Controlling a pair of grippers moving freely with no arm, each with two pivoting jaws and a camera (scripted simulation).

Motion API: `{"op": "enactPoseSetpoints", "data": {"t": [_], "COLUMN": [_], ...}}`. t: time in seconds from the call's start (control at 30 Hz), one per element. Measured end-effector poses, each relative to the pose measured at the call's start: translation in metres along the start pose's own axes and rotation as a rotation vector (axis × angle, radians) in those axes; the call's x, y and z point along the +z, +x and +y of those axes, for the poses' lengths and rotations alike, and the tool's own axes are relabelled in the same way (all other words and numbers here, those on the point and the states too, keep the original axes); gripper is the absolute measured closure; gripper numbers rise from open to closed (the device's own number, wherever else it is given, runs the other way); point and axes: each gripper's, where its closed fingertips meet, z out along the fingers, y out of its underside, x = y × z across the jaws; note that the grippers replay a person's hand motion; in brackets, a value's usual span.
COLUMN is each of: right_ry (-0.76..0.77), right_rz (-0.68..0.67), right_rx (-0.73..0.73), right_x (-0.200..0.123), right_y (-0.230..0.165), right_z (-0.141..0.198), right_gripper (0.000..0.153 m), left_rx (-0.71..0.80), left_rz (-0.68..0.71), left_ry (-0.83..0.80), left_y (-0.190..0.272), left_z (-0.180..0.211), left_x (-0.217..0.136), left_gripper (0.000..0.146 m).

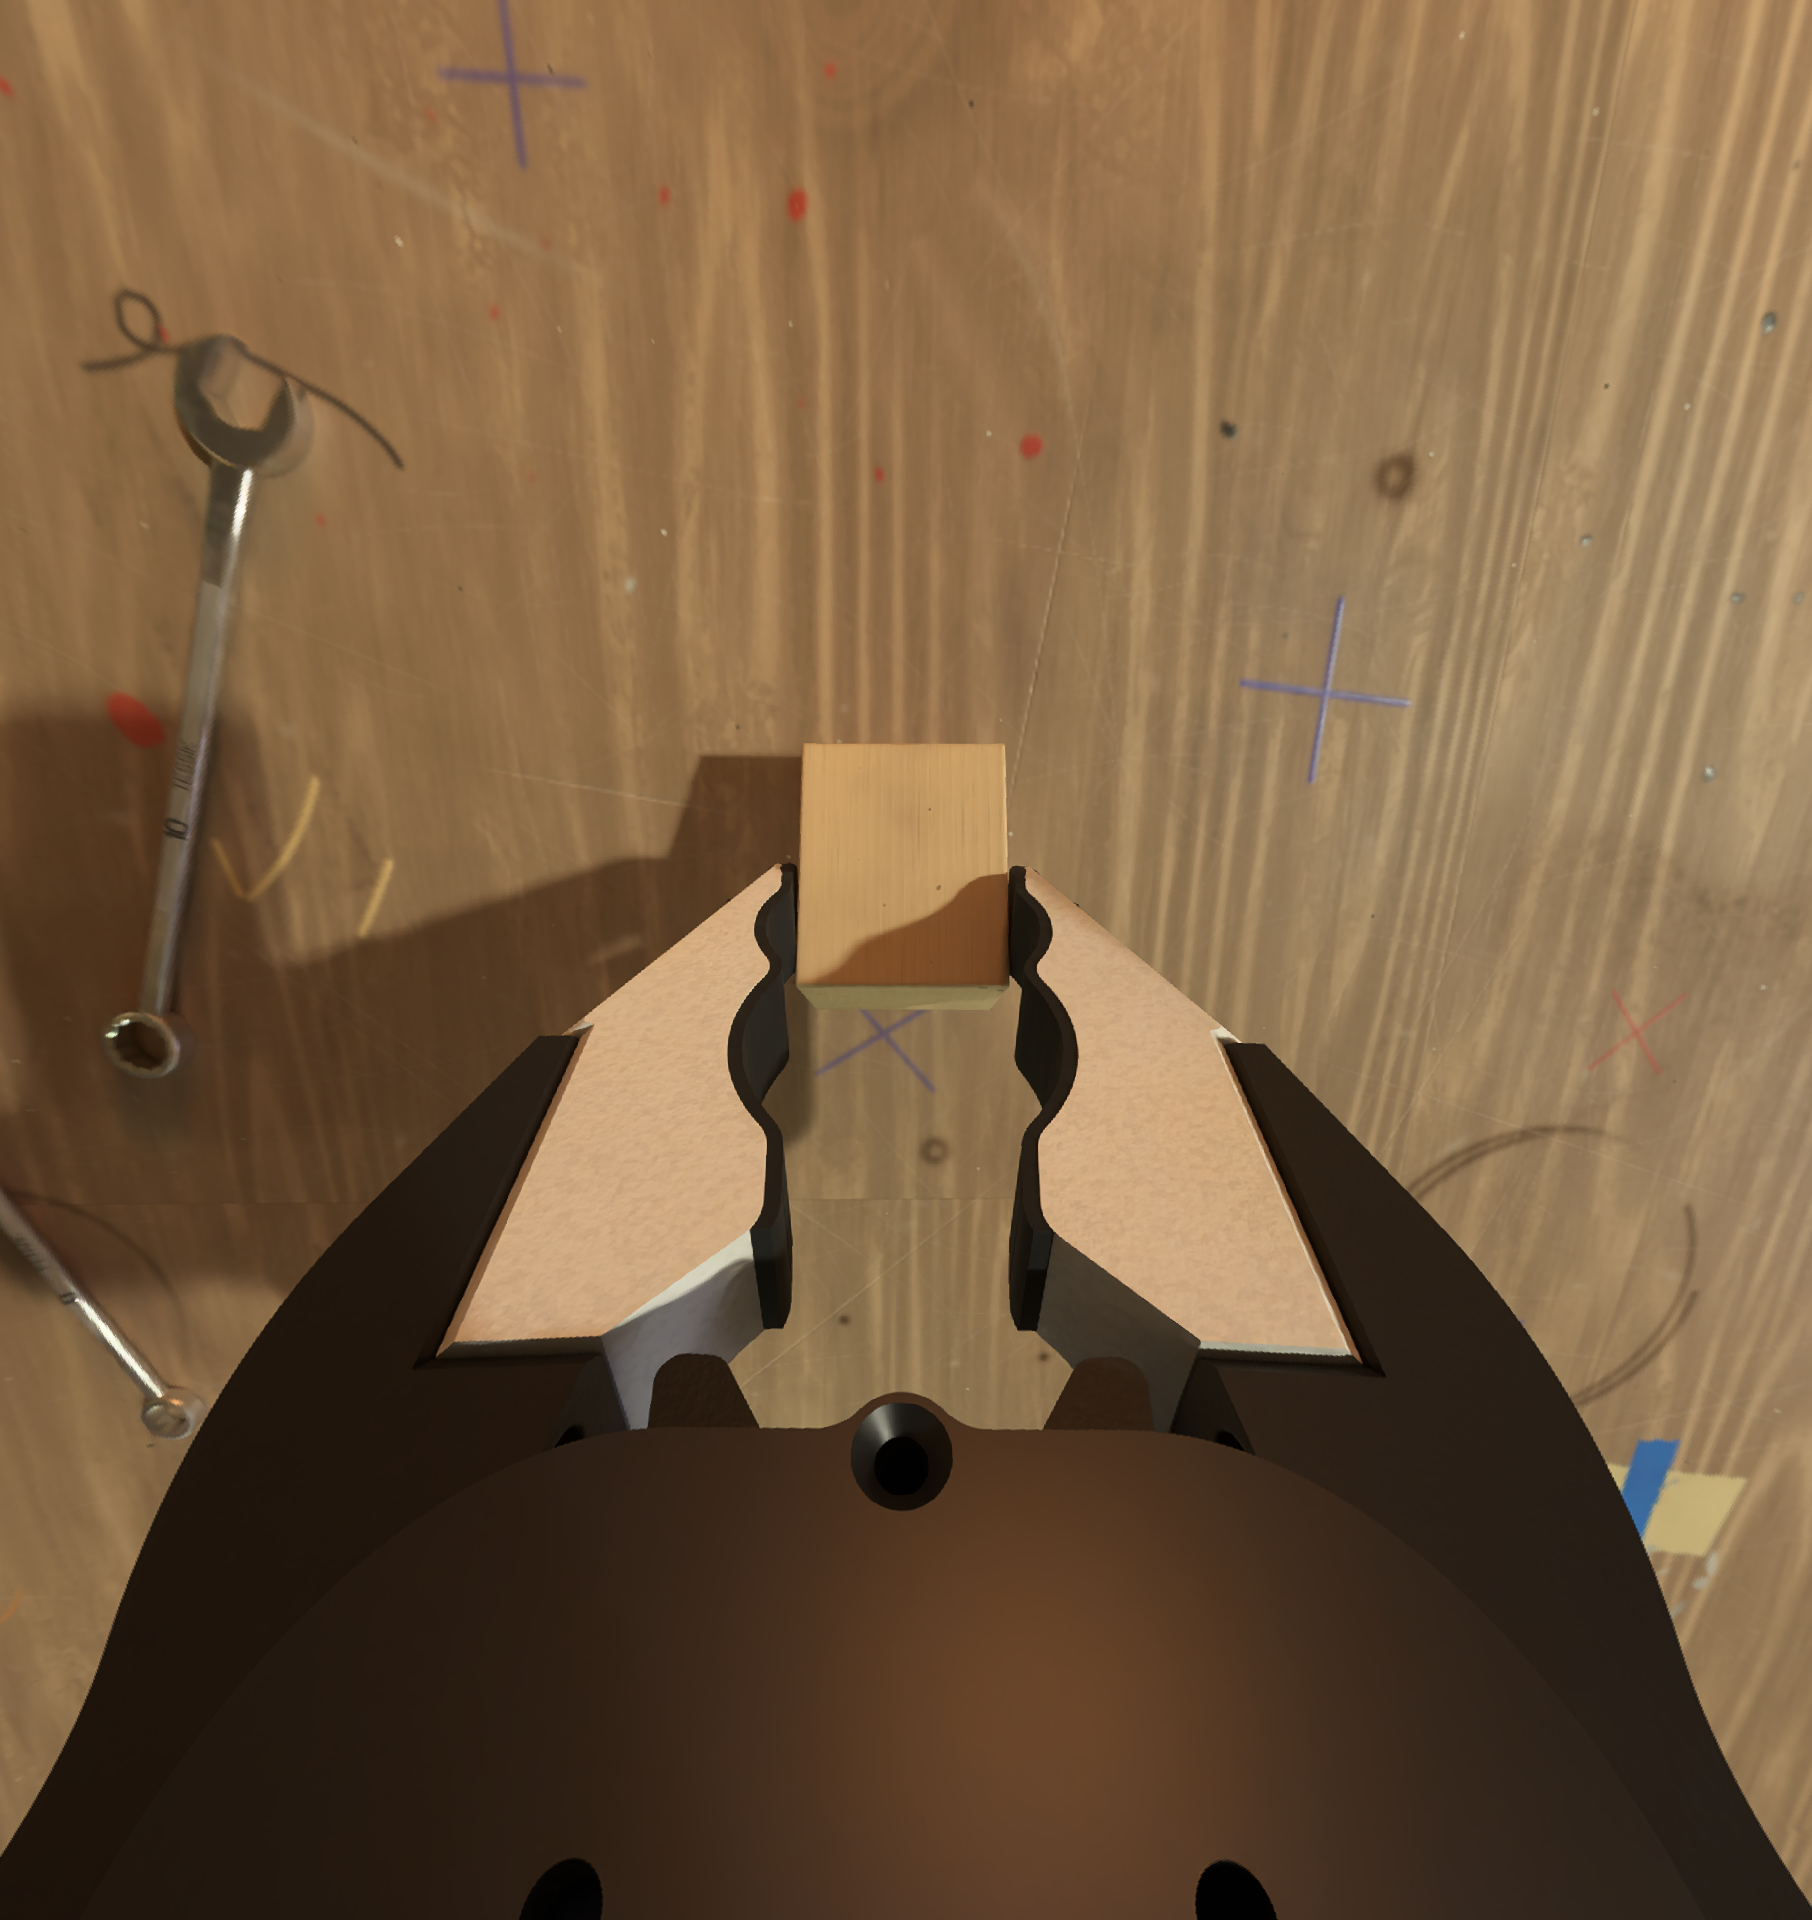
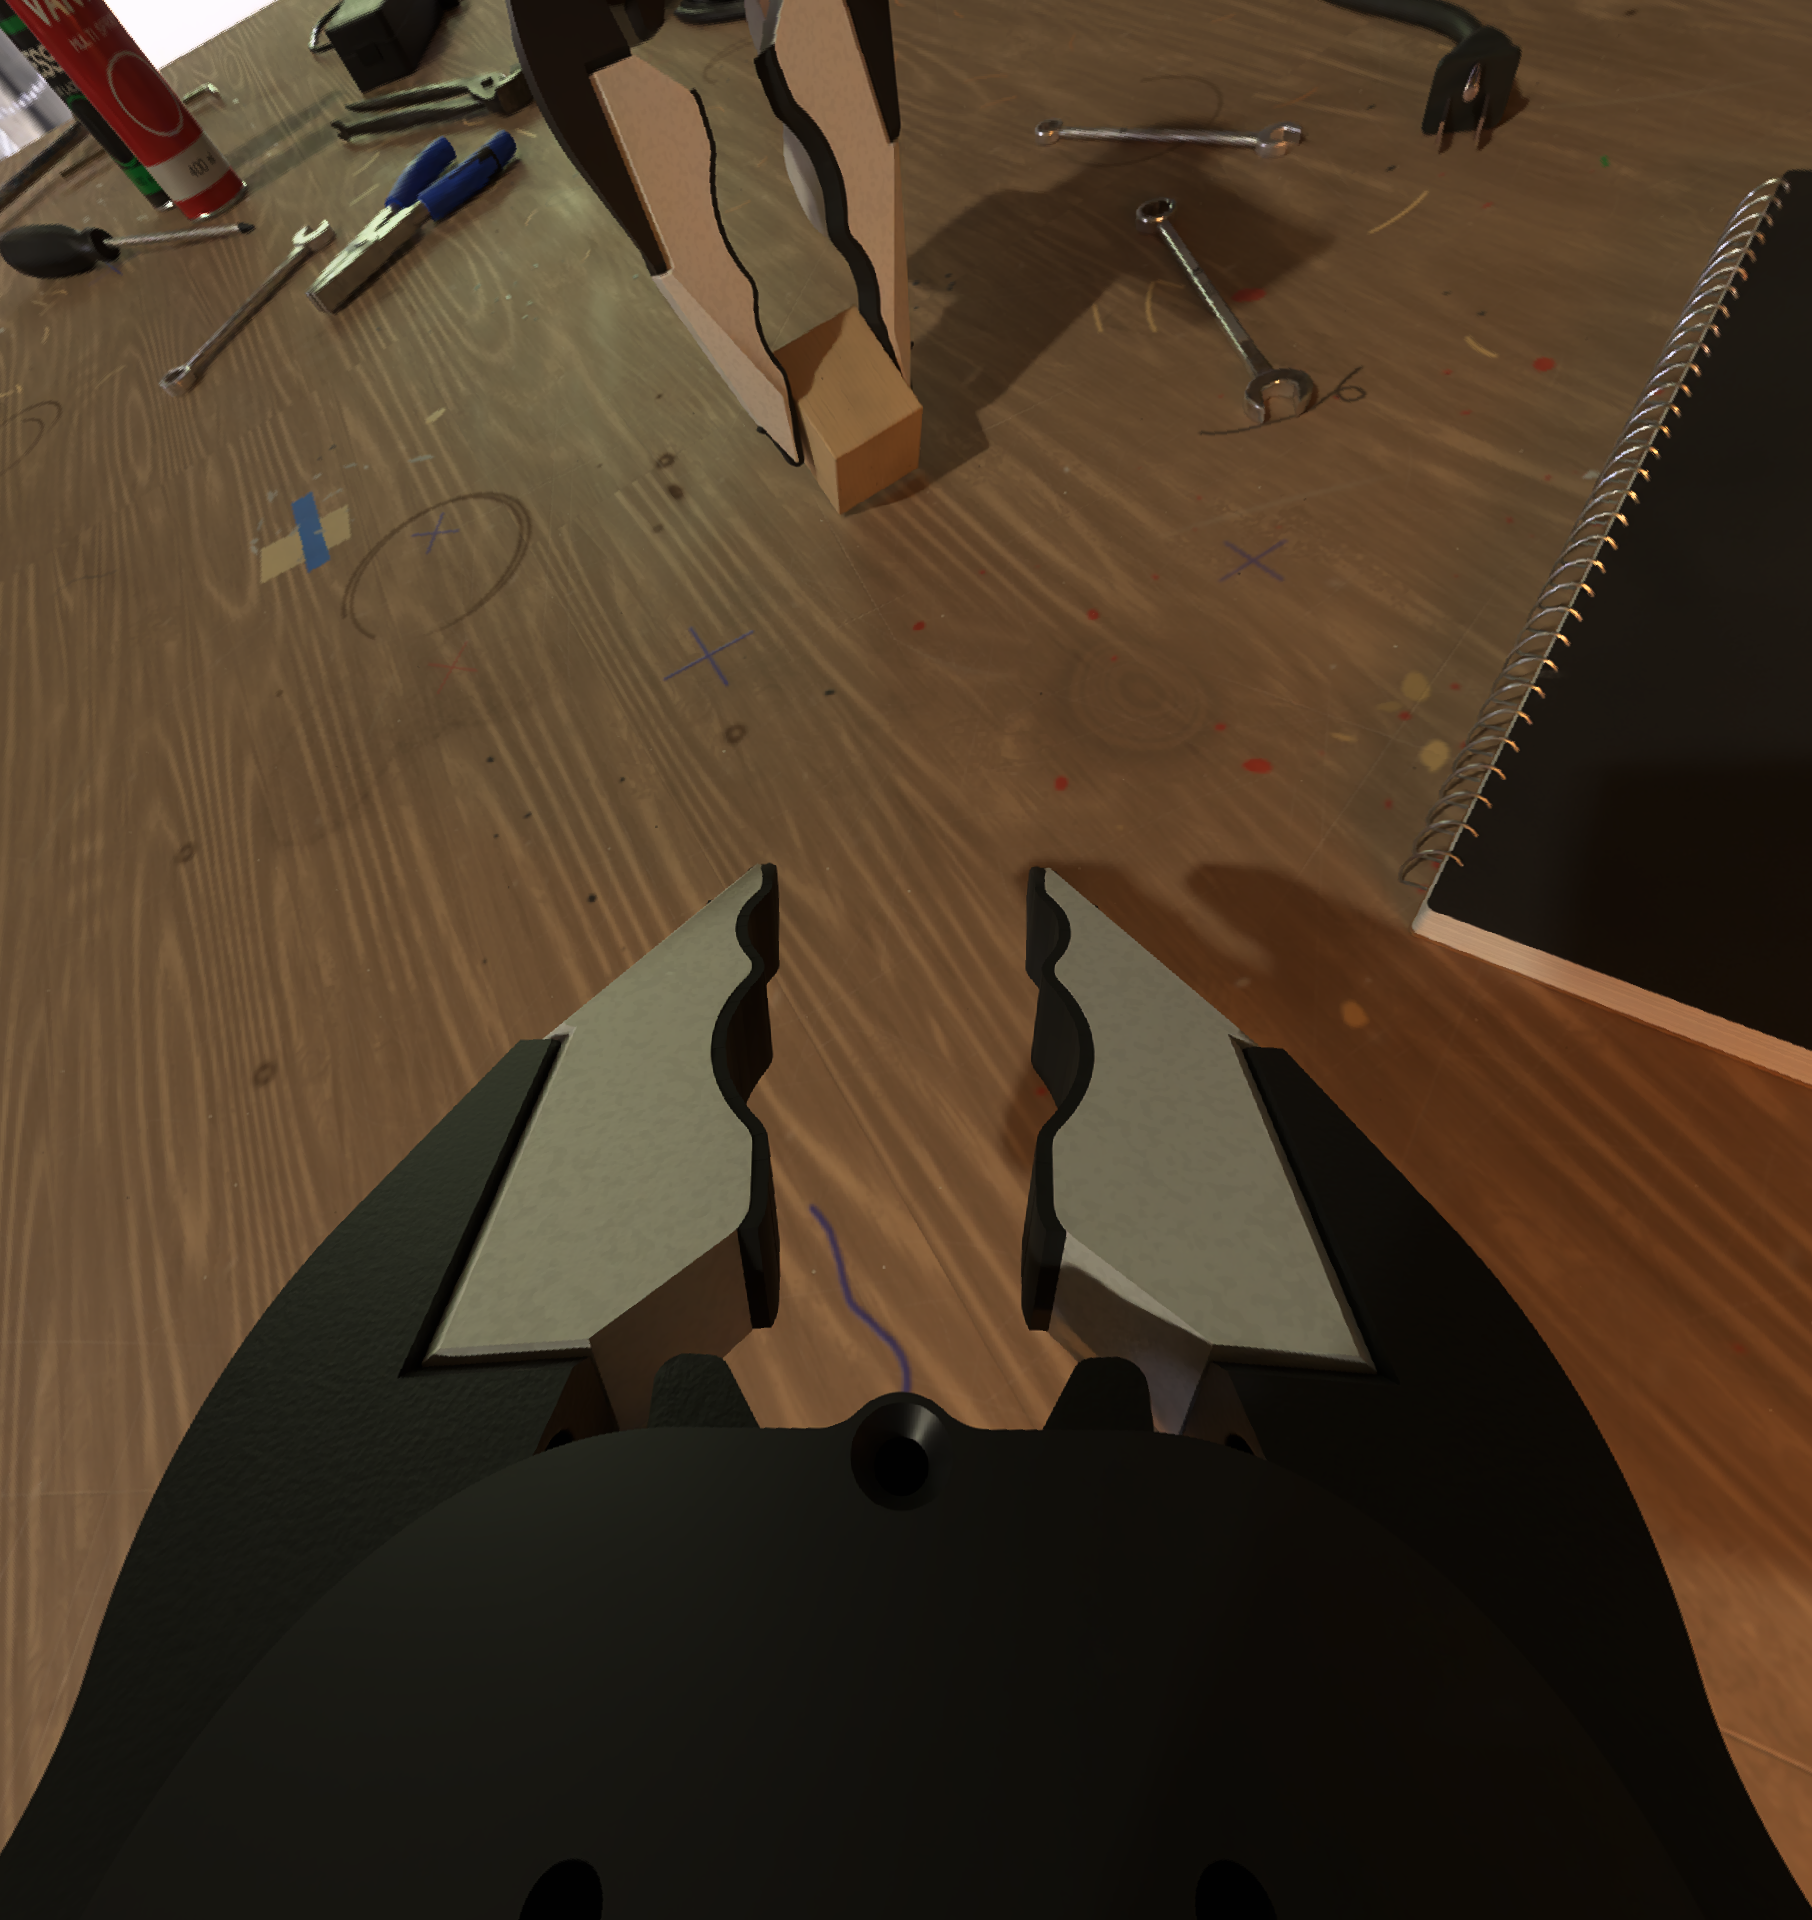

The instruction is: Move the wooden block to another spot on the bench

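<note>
Pale square-sided wooden block [image 1: 902,883] | clamped in left tongs [image 1: 904,914], seemingly touching scuffed wooden worktop [image 2: 466,831] | right tongs [image 2: 902,883] spread, empty | relocation pending

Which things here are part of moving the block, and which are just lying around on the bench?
Part of the job:
wooden block
left gripper, closed on the block
bench

Just lying about:
black spiral notebook
wrench
blue-handled pliers
screwdriver
red spray can
right gripper, open and empty
</note>
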Motion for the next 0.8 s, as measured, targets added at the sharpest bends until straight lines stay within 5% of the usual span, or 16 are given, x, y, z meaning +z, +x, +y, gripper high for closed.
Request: {"op": "enactPoseSetpoints", "data": {"t": [0.17, 0.27, 0.43, 0.67, 0.8], "right_ry": [-0.010, -0.014, -0.020, -0.020, -0.015], "right_rz": [-0.003, -0.004, -0.007, -0.010, -0.010], "right_rx": [0.005, 0.007, 0.007, 0.000, 0.003], "right_x": [0.003, 0.004, 0.006, 0.006, 0.005], "right_y": [0.001, 0.002, 0.001, -0.001, -0.001], "right_z": [0.003, 0.004, 0.006, 0.005, 0.004], "right_gripper": [0.105, 0.105, 0.105, 0.105, 0.105], "left_rx": [-0.026, -0.028, -0.054, -0.129, -0.180], "left_rz": [0.043, 0.066, 0.107, 0.040, -0.110], "left_ry": [-0.015, 0.006, 0.040, 0.090, 0.234], "left_y": [0.005, 0.011, 0.021, 0.024, 0.031], "left_z": [0.008, 0.008, 0.004, 0.005, -0.011], "left_x": [0.001, -0.003, -0.009, -0.020, -0.038], "left_gripper": [0.106, 0.088, 0.081, 0.068, 0.060]}}
